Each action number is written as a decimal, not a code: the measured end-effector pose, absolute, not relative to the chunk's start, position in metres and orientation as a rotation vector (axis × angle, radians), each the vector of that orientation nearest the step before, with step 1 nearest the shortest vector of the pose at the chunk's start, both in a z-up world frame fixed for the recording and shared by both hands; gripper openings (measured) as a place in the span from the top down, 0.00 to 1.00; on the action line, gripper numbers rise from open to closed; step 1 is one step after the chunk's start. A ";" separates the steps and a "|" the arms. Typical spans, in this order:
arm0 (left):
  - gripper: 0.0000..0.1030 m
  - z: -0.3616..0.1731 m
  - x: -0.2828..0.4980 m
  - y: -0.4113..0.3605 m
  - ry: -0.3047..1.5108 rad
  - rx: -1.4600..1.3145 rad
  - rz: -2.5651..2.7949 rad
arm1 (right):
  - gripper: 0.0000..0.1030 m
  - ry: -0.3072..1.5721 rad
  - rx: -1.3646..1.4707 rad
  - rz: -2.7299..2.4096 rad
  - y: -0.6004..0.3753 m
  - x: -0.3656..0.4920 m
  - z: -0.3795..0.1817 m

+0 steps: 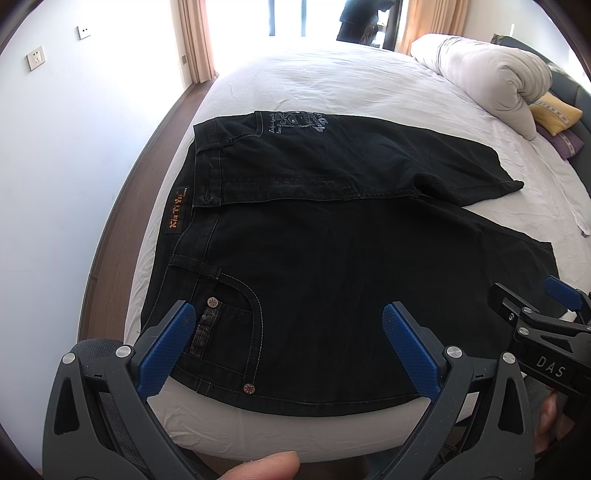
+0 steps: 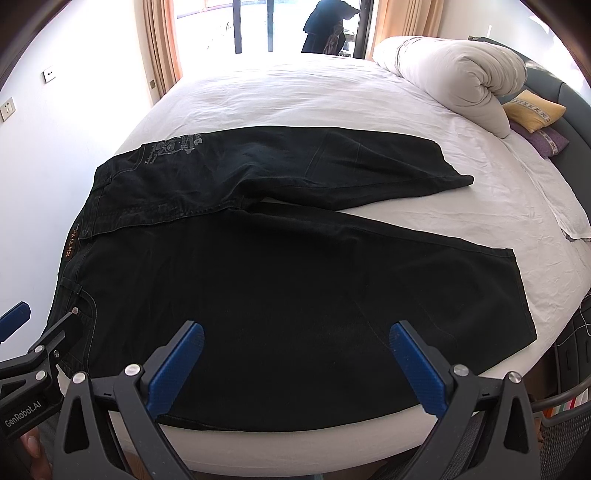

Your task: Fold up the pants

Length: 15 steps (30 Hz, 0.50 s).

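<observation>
Black jeans [image 1: 332, 258] [image 2: 277, 280] lie flat on the white bed [image 1: 332, 81] [image 2: 295, 99]. The waistband with its orange label [image 1: 177, 213] is at the left, and both legs run to the right. The far leg [image 2: 351, 166] angles away from the near leg, leaving a wedge of sheet between them. My left gripper [image 1: 290, 314] hovers open over the front pocket near the bed's front edge, holding nothing. My right gripper [image 2: 297, 332] hovers open over the near leg's thigh, also holding nothing. Each gripper shows at the edge of the other's view.
A rolled white duvet [image 2: 461, 74] lies at the back right, with a yellow cushion [image 2: 532, 109] and a purple one beside it. A white wall with sockets runs along the left. Curtained glass doors stand behind the bed, where a person in dark clothes [image 2: 328, 26] stands. A wire basket [image 2: 565, 424] sits low right.
</observation>
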<state>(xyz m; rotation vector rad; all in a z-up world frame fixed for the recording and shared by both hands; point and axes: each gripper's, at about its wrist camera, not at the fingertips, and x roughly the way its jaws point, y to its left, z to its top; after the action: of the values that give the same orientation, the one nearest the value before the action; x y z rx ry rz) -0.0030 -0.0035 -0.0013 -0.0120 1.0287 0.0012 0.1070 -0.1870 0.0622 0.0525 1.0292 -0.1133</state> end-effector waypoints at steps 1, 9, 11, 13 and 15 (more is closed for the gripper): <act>0.00 -0.001 -0.003 -0.004 1.029 -0.012 0.001 | 0.00 1.029 0.053 -0.113 -0.186 0.106 0.061; 0.00 -0.001 -0.003 -0.004 1.029 -0.013 0.002 | 0.00 1.031 0.053 -0.113 -0.187 0.107 0.062; 0.00 -0.001 -0.003 -0.003 1.029 -0.013 0.002 | 0.00 1.033 0.054 -0.113 -0.186 0.106 0.061; 0.00 -0.002 -0.003 -0.004 1.030 -0.013 0.001 | 0.00 1.033 0.054 -0.112 -0.186 0.106 0.060; 0.00 -0.001 -0.003 -0.004 1.029 -0.012 0.001 | 0.00 1.033 0.054 -0.112 -0.186 0.106 0.060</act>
<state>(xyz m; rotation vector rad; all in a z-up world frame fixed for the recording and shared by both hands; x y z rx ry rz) -0.0030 -0.0036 -0.0014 -0.0125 1.0291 0.0013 0.1065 -0.1864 0.0602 0.0544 1.0332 -0.1121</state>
